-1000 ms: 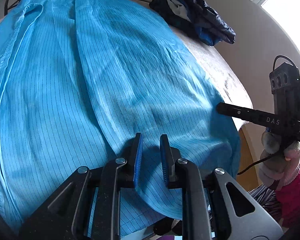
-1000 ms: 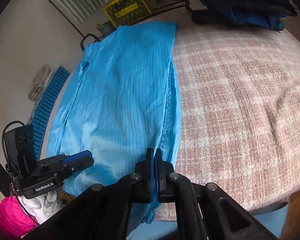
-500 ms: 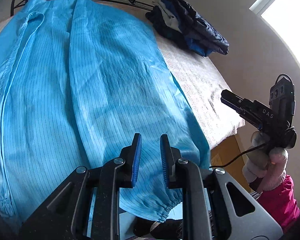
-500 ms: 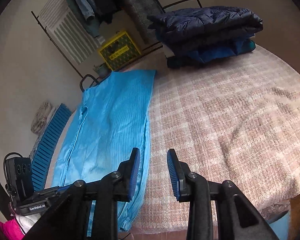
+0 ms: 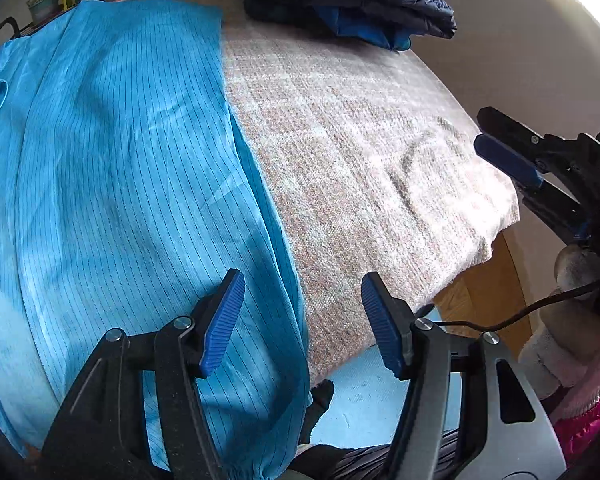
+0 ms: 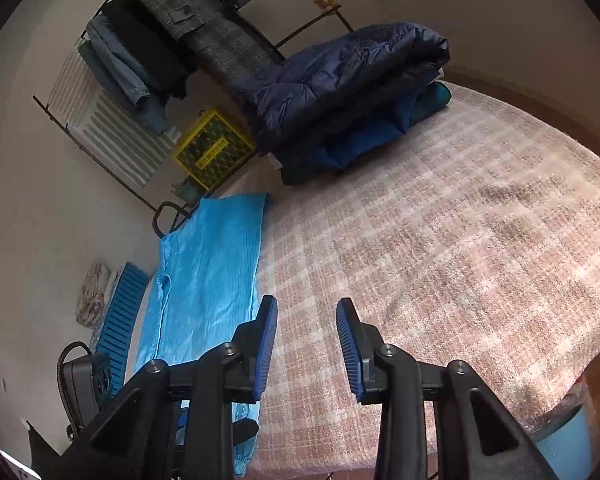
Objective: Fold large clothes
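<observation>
Little can be read. On the right gripper (image 5: 512, 160), at the right edge of the left wrist view, stands a white letter "D", with the rest cut off. The yellow box (image 6: 214, 148), behind the blue garment (image 6: 212, 280), carries a yellow label whose print is too small to read.

Left gripper (image 5: 302, 322): black frame, silver screws, ribbed blue pads. Right gripper (image 6: 306, 344): same build (white lettering, black cable). Glove (image 5: 568, 344), lower right: fuzzy, pale pink; magenta sleeve (image 5: 586, 428).
</observation>
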